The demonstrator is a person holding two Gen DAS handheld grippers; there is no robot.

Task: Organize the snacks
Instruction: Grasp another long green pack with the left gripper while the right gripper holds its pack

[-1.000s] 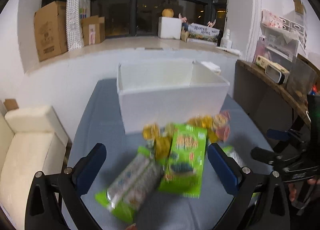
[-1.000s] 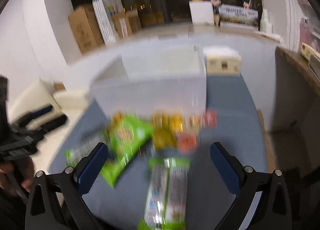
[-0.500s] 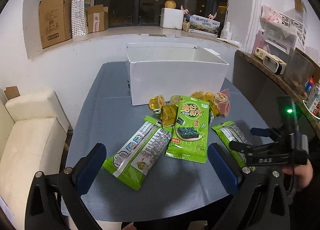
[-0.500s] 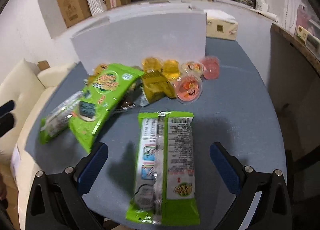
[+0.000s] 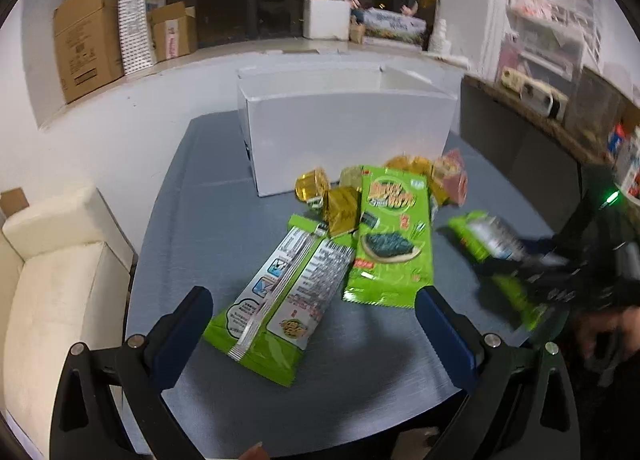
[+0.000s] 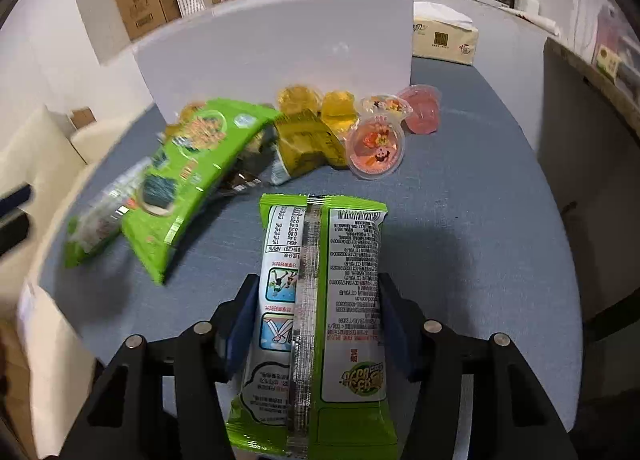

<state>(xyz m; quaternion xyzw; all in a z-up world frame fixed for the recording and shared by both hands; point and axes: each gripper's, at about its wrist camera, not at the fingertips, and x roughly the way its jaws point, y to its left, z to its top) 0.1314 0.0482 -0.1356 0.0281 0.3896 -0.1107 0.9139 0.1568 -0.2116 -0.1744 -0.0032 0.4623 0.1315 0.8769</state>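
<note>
Snack packet, green, back side up, lies on blue table between right gripper fingers, which are closing on its sides. Left gripper fingers released, wide over second green packet. Beyond: seaweed pack, jelly cups, white box.

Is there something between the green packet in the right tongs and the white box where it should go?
Yes. The green packet lies between the closing right tongs. Between it and the white box sit a gold packet and several jelly cups, close against the box's front wall. Lifting it over them looks sensible.
</note>
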